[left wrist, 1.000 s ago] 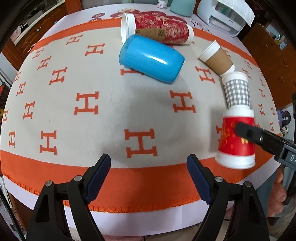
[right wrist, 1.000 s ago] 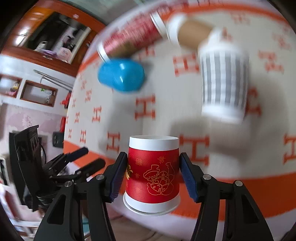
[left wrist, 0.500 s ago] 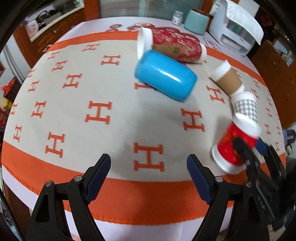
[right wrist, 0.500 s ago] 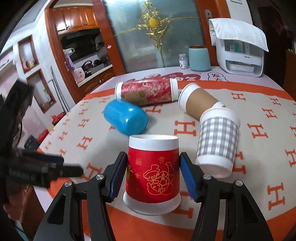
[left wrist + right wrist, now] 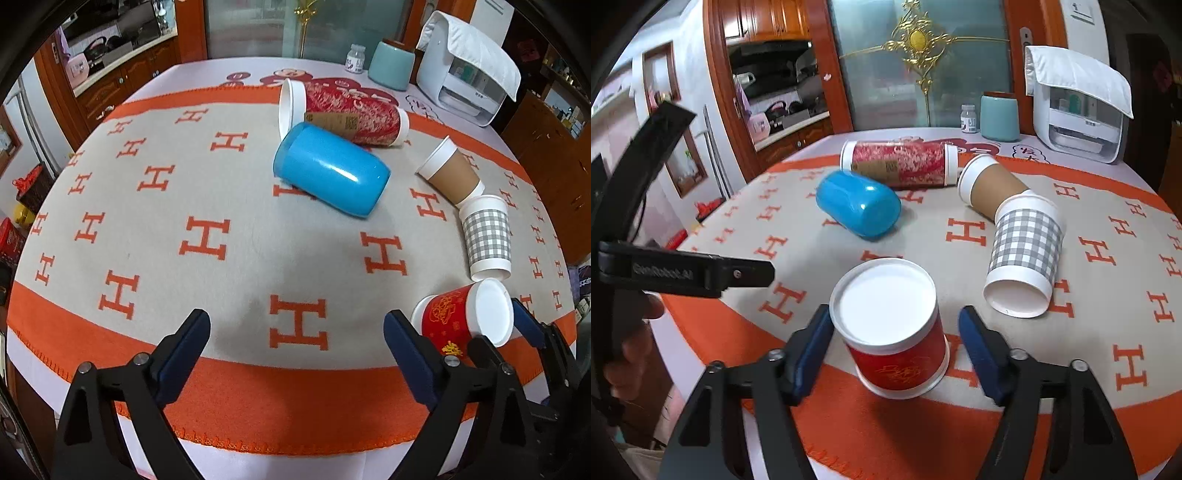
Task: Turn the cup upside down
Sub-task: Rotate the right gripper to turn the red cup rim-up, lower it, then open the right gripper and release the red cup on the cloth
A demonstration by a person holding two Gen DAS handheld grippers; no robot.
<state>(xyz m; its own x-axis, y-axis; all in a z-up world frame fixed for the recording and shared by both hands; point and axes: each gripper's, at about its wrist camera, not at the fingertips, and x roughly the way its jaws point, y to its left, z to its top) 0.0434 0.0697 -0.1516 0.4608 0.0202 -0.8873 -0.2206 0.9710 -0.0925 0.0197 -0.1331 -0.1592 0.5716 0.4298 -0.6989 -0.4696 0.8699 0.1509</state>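
Observation:
A red paper cup (image 5: 894, 332) with gold print stands upside down on the orange-and-grey blanket (image 5: 1108, 266), white base up. My right gripper (image 5: 895, 328) is open around it, pads a little off its sides. The cup also shows in the left wrist view (image 5: 461, 321) at the lower right, between the right gripper's fingers (image 5: 484, 350). My left gripper (image 5: 295, 332) is open and empty over the blanket's front orange band.
A grey checked cup (image 5: 1025, 254) stands tilted, mouth down, just right of the red cup. A brown cup (image 5: 990, 188), a blue tumbler (image 5: 858, 205) and a tall red patterned cup (image 5: 897, 162) lie on their sides behind. A white appliance (image 5: 1078, 122) and teal jar (image 5: 999, 116) stand at the back.
My right gripper set the red cup down mouth-down on the blanket and opened off it. The left gripper drew back and lifted its view slightly.

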